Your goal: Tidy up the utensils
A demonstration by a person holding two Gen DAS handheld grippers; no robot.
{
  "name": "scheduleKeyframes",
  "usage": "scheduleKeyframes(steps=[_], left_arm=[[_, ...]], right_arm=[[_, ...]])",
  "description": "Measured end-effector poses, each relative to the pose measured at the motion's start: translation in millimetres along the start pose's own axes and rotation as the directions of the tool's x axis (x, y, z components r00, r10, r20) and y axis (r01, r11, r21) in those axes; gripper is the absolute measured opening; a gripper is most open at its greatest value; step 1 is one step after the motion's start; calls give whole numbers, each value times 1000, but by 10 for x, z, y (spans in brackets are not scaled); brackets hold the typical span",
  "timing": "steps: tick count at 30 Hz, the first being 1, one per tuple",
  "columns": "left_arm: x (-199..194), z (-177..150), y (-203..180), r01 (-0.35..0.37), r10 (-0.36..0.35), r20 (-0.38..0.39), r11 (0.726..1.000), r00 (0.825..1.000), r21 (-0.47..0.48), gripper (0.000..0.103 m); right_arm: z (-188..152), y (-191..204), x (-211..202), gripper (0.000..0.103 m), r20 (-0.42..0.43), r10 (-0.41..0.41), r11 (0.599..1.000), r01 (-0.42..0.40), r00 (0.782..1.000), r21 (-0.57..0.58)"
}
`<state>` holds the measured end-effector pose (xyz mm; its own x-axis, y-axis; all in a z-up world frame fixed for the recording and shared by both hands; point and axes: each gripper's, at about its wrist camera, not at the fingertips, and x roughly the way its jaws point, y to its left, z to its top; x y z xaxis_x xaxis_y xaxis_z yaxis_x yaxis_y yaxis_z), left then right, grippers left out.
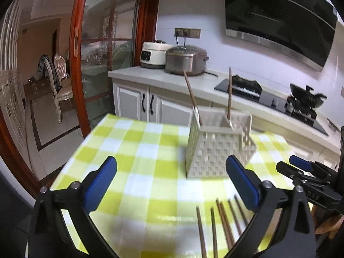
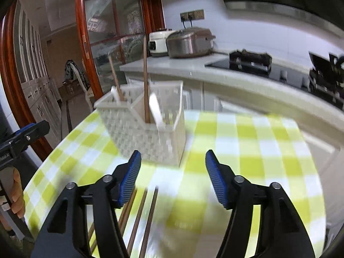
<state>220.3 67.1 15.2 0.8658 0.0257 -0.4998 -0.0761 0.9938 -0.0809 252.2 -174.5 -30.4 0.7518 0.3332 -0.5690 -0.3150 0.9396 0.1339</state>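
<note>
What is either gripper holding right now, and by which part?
Nothing. The left gripper and right gripper both stand open and empty. Loose chopsticks lie on the table; others stand in the basket.

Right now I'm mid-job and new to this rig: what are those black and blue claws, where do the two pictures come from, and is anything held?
Each claw is a hand-held two-finger gripper with a camera looking along its fingers. One picture comes from the left gripper, the other from the right gripper. Both are open and hold nothing. On the checked tablecloth stands a white basket with two chopsticks upright inside. More loose chopsticks lie on the cloth, near the grippers.
</note>
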Motion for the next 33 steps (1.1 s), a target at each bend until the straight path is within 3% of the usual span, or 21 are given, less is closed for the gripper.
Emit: scheduleKeyframes(steps=[8, 16, 21, 26, 33], left_arm=[[-80, -714, -101, 4, 1, -88, 998, 996, 55, 98], [-4, -1050, -153, 13, -5, -135, 998, 991, 55, 98], [36, -1108, -178, 7, 5, -163, 998, 987, 70, 98], [66, -1128, -111, 4, 7, -189, 999, 982, 54, 98], [113, -1123, -48, -10, 21, -209, 998, 978, 56, 98]], right_arm=[[-587, 32, -174, 69, -40, -6, 1000, 6, 999, 18], [-879, 119, -85, 69, -92, -11, 1000, 10, 996, -14], [-893, 256, 88, 56, -142, -14, 998, 4, 990, -67], [-859, 349, 347, 34, -225, -41, 995, 18, 973, -103], [-833, 452, 541, 25, -263, -78, 989, 40, 962, -145]])
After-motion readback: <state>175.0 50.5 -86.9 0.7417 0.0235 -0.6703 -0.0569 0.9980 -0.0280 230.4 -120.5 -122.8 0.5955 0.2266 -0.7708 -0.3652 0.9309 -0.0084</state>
